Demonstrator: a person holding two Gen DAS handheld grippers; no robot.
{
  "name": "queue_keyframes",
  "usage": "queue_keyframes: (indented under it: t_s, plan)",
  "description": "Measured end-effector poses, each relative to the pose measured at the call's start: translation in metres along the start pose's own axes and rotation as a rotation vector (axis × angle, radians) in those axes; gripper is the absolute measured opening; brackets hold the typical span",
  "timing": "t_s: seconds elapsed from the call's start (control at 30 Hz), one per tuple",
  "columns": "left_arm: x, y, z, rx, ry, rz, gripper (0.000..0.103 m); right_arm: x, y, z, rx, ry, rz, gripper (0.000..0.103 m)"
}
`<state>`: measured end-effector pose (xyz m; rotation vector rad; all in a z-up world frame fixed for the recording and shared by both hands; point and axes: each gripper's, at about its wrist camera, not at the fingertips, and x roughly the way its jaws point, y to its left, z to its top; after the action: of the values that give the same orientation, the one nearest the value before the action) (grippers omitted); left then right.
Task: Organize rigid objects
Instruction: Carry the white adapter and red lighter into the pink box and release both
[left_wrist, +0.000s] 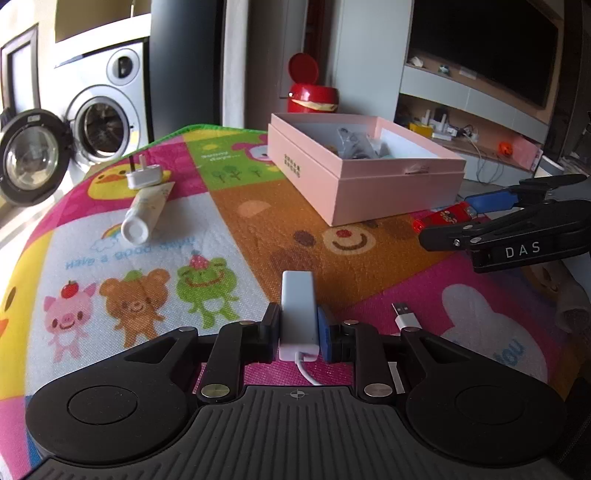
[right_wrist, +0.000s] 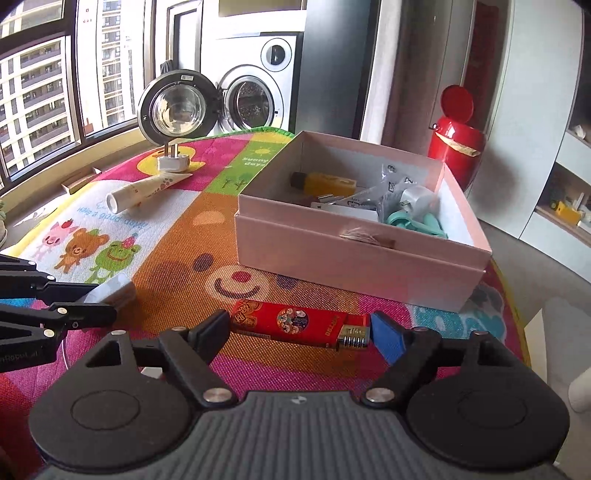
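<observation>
The left claw (left_wrist: 298, 325) is clamping the white adapter (left_wrist: 298, 310); the right claw (right_wrist: 299, 326) is gripping the red lighter (right_wrist: 295, 323) lengthwise, beside the pink box (right_wrist: 354, 258).

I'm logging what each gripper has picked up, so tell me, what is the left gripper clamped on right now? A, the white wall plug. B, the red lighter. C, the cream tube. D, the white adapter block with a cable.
D: the left gripper is shut on the white adapter block, its cable trailing back, while the red lighter sits lengthwise between the right gripper's fingers.
</observation>
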<state>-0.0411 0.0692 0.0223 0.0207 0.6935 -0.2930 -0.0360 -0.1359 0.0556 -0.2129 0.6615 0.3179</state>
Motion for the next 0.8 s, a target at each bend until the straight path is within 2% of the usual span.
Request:
queue_keyframes:
  t_s: [0.13, 0.23, 0.33, 0.37, 0.47, 0.63, 0.8]
  plan:
    - [-0.018, -0.018, 0.039, 0.064, -0.082, -0.053, 0.025, -0.035, -0.024, 0.002, 0.03, -0.095, -0.052, 0.083]
    - [-0.036, -0.031, 0.091, 0.121, -0.181, -0.071, 0.025, -0.056, -0.034, 0.002, 0.041, -0.159, -0.07, 0.083]
    - [-0.041, -0.046, 0.149, 0.149, -0.242, -0.12, 0.025, -0.07, -0.037, -0.001, 0.035, -0.213, -0.075, 0.083]
    - [-0.039, -0.053, 0.165, 0.161, -0.261, -0.115, 0.025, -0.072, -0.037, -0.003, 0.034, -0.227, -0.083, 0.083]
    - [-0.018, -0.071, 0.203, 0.209, -0.296, -0.035, 0.025, -0.076, -0.04, -0.009, 0.048, -0.258, -0.092, 0.083]
    - [0.051, -0.076, 0.231, 0.135, -0.216, -0.007, 0.025, -0.072, -0.054, -0.023, 0.102, -0.25, -0.09, 0.083]
    - [0.125, -0.056, 0.215, -0.02, -0.067, -0.026, 0.025, -0.061, -0.065, -0.034, 0.137, -0.211, -0.103, 0.083]
